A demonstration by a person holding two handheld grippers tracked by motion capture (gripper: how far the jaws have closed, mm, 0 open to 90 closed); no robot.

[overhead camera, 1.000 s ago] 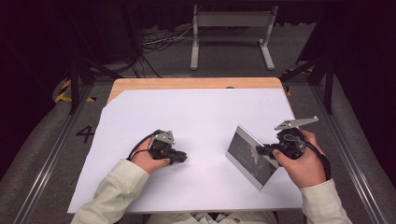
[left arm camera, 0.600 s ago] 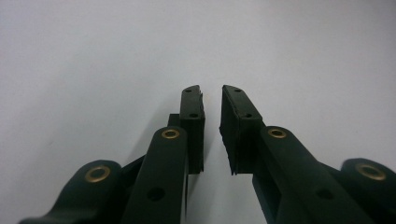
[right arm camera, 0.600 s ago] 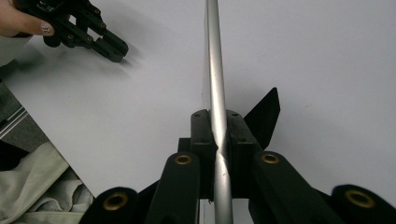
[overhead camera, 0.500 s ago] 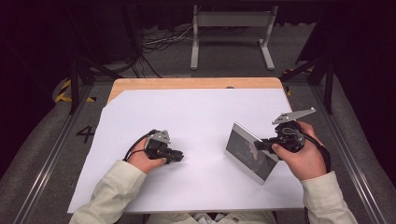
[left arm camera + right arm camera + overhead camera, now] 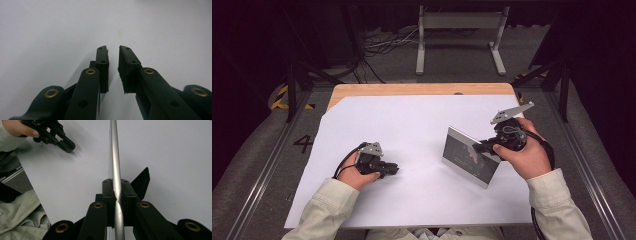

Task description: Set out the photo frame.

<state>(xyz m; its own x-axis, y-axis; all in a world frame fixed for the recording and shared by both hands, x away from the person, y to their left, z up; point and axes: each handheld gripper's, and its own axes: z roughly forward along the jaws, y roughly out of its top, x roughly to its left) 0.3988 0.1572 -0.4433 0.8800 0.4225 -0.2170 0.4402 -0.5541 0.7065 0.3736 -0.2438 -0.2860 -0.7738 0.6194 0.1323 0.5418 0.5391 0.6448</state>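
A flat silver-framed panel (image 5: 472,157) with a dark, glossy face stands tilted on edge over the white sheet (image 5: 412,120), right of centre. My right gripper (image 5: 480,146) is shut on its right edge. In the right gripper view the silver rim (image 5: 114,150) runs straight up between the pads of the right gripper (image 5: 116,182). My left gripper (image 5: 391,170) lies low on the sheet at the left and points right. Its jaws stand a narrow gap apart in the left gripper view, with nothing between them (image 5: 113,53). The left gripper (image 5: 66,146) also shows far off in the right gripper view.
The white sheet covers a wooden tabletop (image 5: 412,89) whose far edge shows. A grey metal stand (image 5: 459,22) and cables lie on the floor behind. Metal rails (image 5: 257,180) run along both sides of the table.
My right hand has carried the panel a little farther from the person and to the left. My left hand has slid slightly left on the sheet.
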